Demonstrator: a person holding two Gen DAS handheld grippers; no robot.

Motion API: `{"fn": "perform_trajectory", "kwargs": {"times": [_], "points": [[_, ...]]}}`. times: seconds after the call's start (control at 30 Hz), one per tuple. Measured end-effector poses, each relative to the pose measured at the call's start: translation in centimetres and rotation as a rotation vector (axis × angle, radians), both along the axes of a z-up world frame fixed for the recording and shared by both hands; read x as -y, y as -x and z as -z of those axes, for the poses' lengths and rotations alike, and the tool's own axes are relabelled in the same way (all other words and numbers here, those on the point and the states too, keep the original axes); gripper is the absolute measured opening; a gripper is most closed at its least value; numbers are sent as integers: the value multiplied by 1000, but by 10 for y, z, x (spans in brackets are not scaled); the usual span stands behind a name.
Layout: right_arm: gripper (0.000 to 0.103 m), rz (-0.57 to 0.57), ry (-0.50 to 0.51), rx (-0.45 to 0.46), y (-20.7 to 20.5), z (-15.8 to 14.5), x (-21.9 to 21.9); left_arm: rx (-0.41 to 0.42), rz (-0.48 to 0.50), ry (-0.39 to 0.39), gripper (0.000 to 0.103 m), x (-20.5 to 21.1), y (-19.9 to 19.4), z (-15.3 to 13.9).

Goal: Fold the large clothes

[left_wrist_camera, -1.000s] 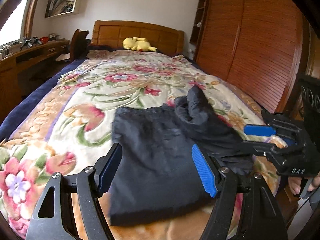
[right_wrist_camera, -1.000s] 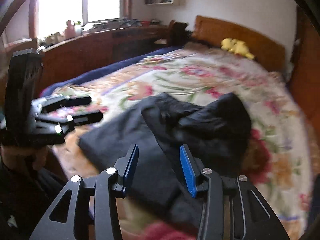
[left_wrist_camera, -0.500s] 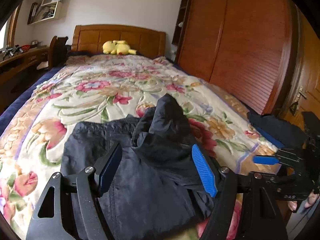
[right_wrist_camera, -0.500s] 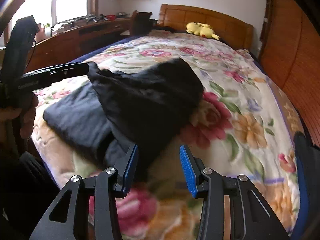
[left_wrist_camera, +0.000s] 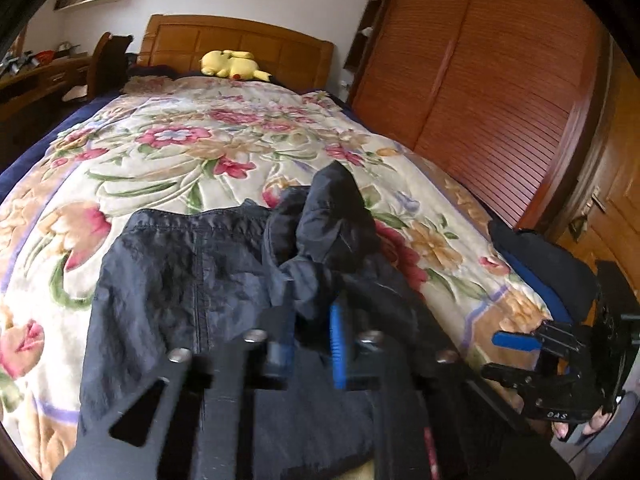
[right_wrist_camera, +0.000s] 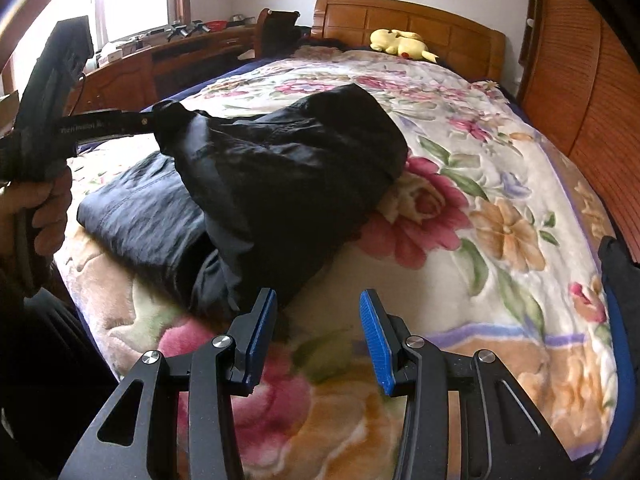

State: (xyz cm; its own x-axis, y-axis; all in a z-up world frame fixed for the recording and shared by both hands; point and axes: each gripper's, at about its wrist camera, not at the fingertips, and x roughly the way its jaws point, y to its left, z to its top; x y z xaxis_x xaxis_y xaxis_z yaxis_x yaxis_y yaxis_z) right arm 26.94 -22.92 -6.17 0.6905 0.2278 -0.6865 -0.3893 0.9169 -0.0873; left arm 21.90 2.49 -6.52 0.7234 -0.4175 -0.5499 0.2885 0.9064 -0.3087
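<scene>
Bedroom scene: a dark navy, crinkled nylon garment (left_wrist_camera: 180, 280) lies across the near end of a bed under a cream floral blanket (left_wrist_camera: 168, 152). The left gripper (left_wrist_camera: 312, 340), black with blue pads, has just been closing and now pinches a raised fold of the fabric between its jaws; in the right wrist view the same gripper (right_wrist_camera: 154, 122) lifts that fold clear of the blanket, so the cloth hangs from it in a dark drape. White lettering runs along its arm but is too blurred to read. A hand (right_wrist_camera: 44, 208) grips its handle at the left edge.

The right gripper (right_wrist_camera: 316, 332) hovers over bare blanket just beside the garment's lower edge, its blue pads parted with nothing between them. From the left wrist view this gripper (left_wrist_camera: 516, 356) shows at the right, and small white characters on its body appear to read "DAS".

A yellow plush toy (right_wrist_camera: 400, 44) rests against the wooden headboard (right_wrist_camera: 420, 24). Slatted wooden wardrobe doors (left_wrist_camera: 500, 92) line the right wall.
</scene>
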Motion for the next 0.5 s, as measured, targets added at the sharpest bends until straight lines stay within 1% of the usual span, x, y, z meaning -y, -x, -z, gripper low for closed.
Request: {"fn": "perform_trajectory", "kwargs": {"times": [0.03, 0.17, 0.23, 0.33, 0.4, 0.5], "points": [[45, -4, -2, 3, 1, 0, 1, 6, 4, -11, 8, 1, 2, -2], [45, -18, -25, 13, -5, -3, -6, 106, 2, -35, 7, -4, 30, -24], [45, -29, -42, 22, -8, -7, -10, 143, -6, -38, 7, -13, 44, -34], [45, -49, -70, 47, -12, -15, -18, 193, -41, -48, 7, -37, 69, -43], [45, -67, -93, 57, -16, -19, -26, 203, -74, -62, 7, -61, 85, -43], [45, -107, -119, 62, -24, -22, -44, 174, -122, -95, 7, -88, 96, -31]]}}
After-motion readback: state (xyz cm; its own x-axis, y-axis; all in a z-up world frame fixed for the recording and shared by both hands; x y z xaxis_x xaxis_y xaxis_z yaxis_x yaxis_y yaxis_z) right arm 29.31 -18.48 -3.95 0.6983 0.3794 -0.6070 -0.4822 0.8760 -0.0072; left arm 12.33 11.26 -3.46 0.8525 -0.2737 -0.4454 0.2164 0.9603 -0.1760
